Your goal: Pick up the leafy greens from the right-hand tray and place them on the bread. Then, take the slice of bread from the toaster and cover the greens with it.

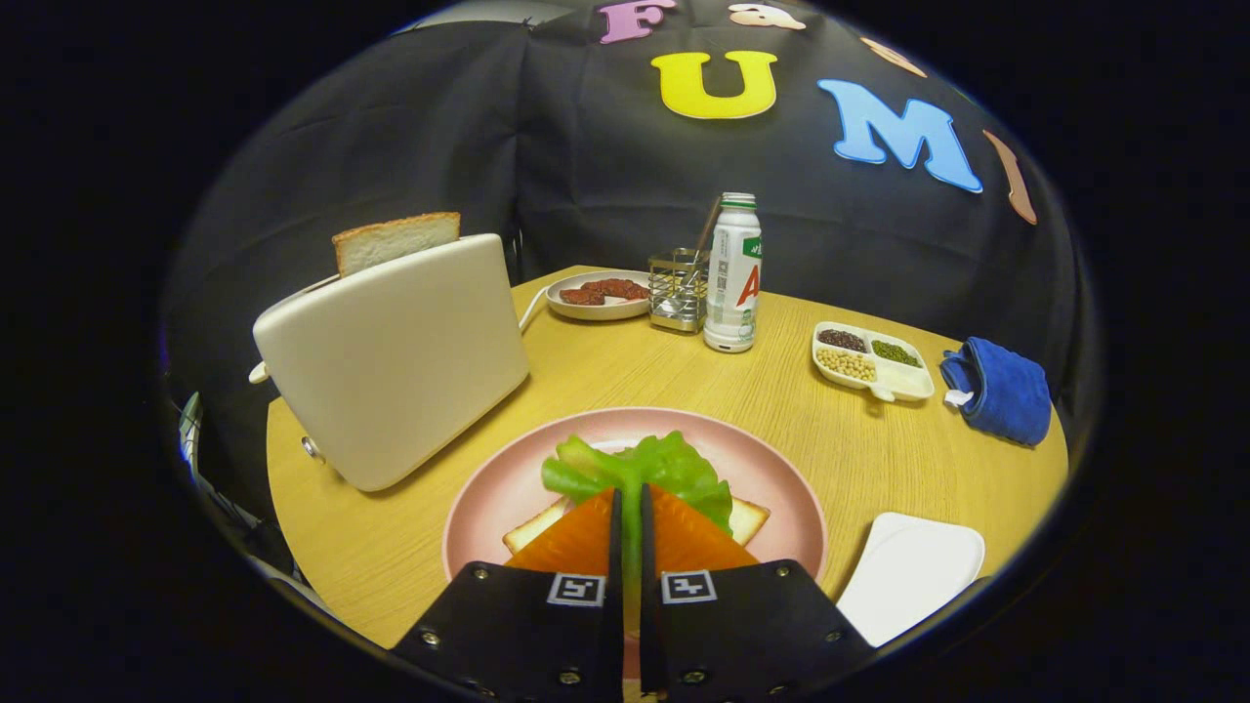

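Two fingers of the gripper (628,508) stand nearly together, pinching a stem of the ruffled leafy greens (649,471), which lie on the flat bread (747,518) in the round pink plate (508,478). Beyond the fingers to the left, a square bread slice (395,240) stands in the smooth, rounded toaster (395,356).

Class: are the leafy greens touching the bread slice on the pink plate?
Touching: the gripper view shows the leafy greens lying directly on the bread slice, gripper fingers pinching them.
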